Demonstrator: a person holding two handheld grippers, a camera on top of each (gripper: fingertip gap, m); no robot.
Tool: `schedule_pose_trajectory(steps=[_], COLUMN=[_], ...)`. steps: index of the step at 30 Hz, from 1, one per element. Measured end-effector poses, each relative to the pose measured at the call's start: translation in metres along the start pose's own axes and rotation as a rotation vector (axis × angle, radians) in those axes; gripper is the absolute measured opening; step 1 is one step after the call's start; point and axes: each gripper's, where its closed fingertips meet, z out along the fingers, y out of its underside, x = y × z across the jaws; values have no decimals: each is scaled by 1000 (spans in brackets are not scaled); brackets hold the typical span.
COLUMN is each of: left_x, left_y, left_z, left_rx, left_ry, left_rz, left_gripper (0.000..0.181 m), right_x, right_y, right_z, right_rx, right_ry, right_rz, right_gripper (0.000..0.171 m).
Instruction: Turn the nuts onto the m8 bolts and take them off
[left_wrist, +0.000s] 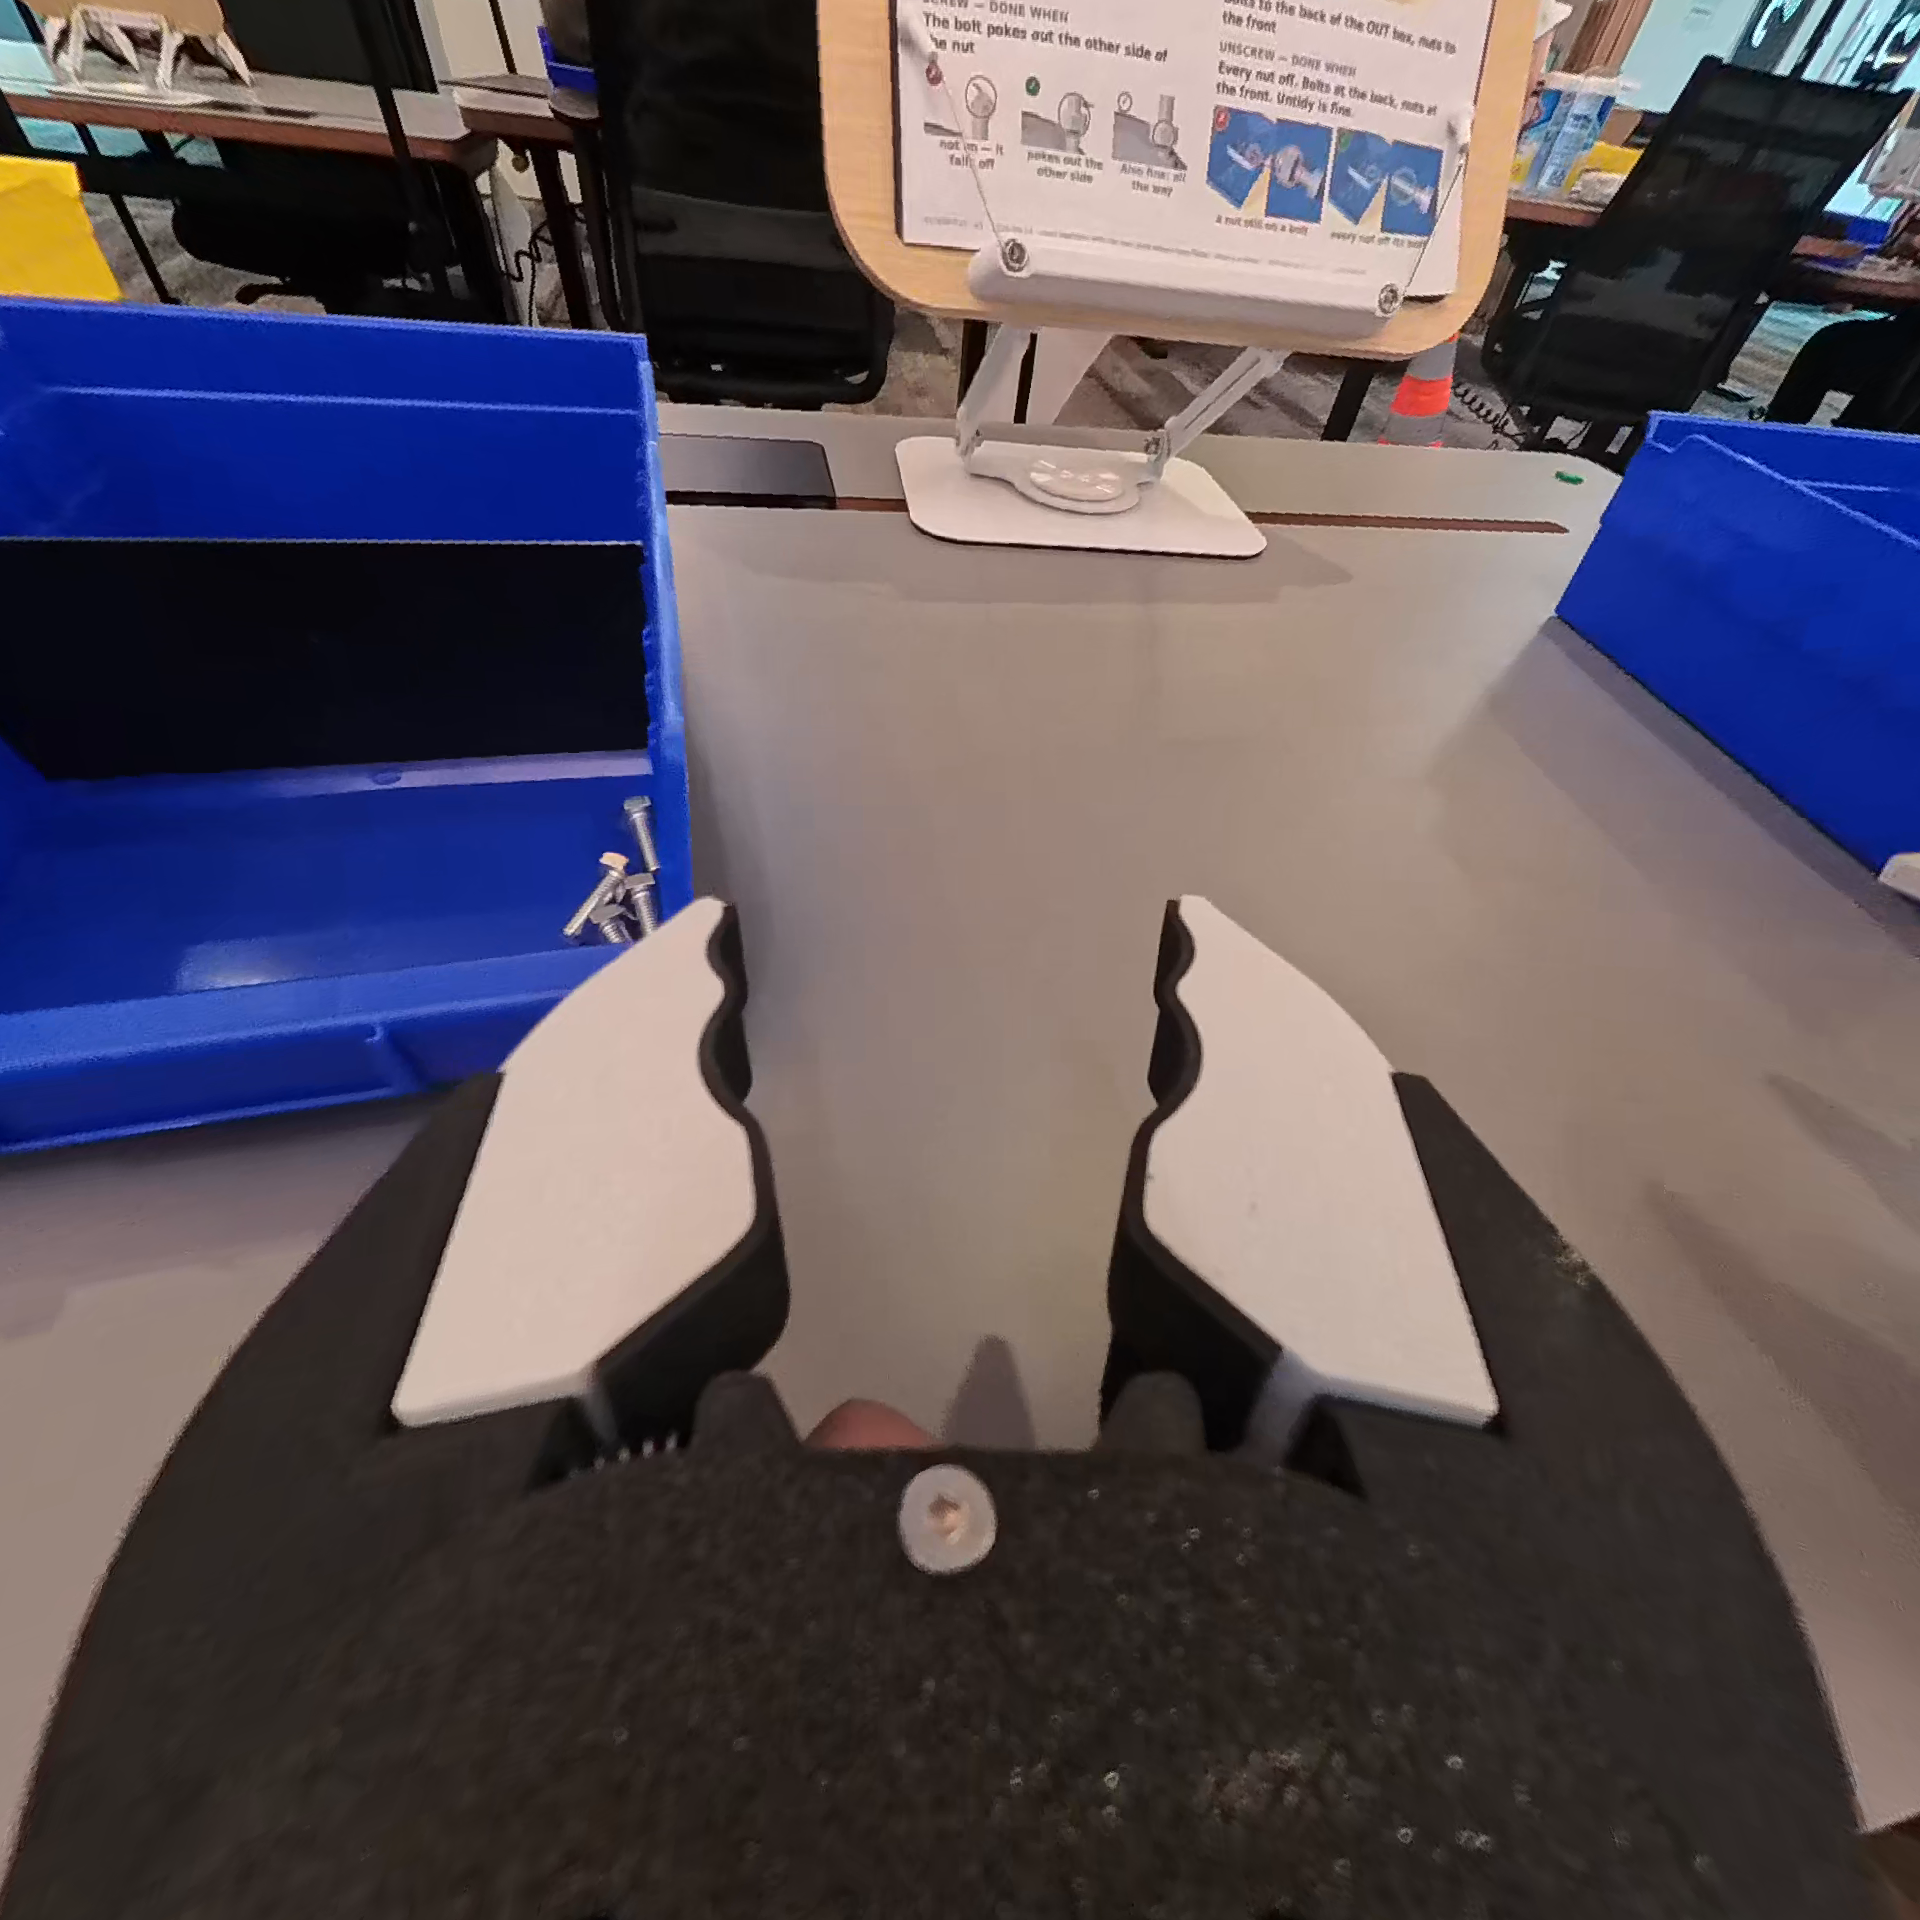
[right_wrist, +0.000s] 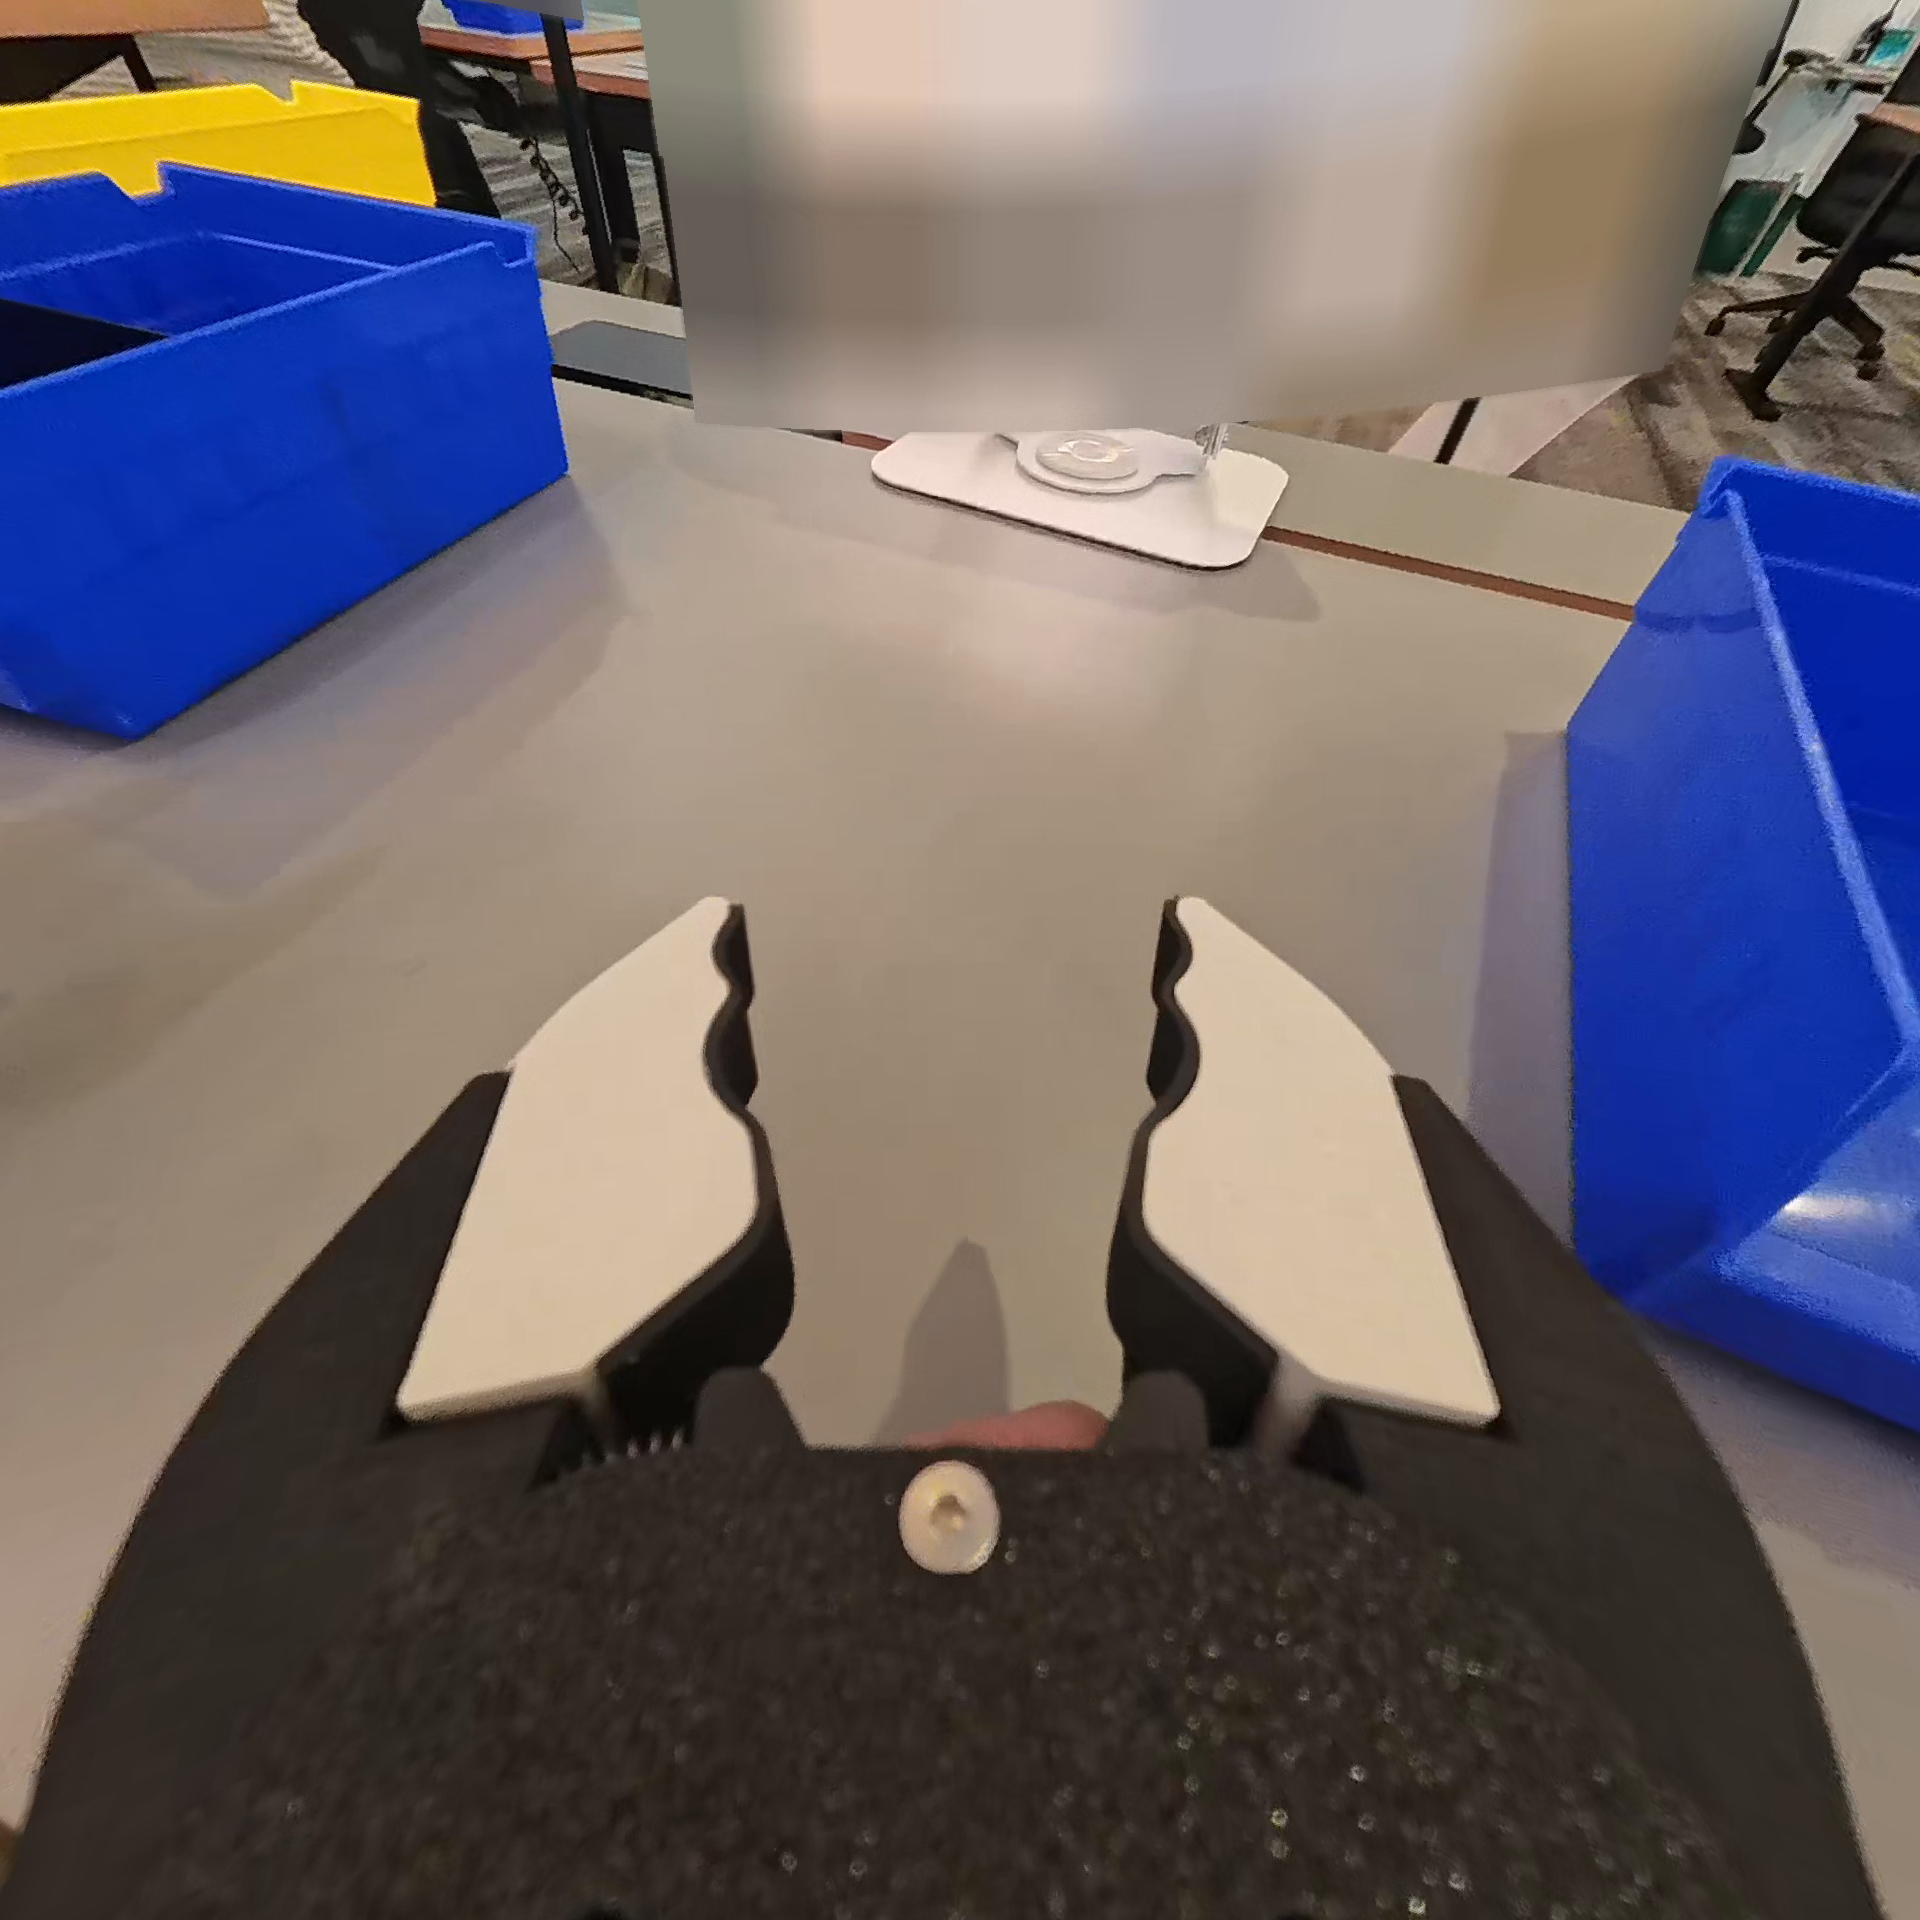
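While both grippers hover over the grey surface (left_wrist: 987, 748) w/ jaws wide and nothing in them, we're at the very start: no bolt or nut picked yet. The left gripper (left_wrist: 951, 914) sits just beside the left blue bin (left_wrist: 343, 1049), where a few bolts (left_wrist: 623, 883) lie in the front right corner. The right gripper (right_wrist: 951, 914) is near the right blue bin (right_wrist: 1704, 935); its contents aren't visible, and we see no nuts anywhere. Next, we judge, the left gripper must swing over the bin wall, dip in and pinch one bolt by its shank. They're bunched, so singling one out is fiddly.
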Motion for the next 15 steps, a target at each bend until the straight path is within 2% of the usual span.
schedule_pose_trajectory(steps=[10, 15], left_x=[1, -2], left_y=[2, -18], left_z=[3, -5], left_rx=[-13, 2], left_ry=[31, 49], left_rz=[-11, 24], left_gripper=[73, 72], right_x=[5, 6], right_y=[-3, -6], right_z=[13, 23], right_rx=[-10, -2], right_ry=[-9, -16], right_rz=[-14, -42], right_gripper=[71, 69])
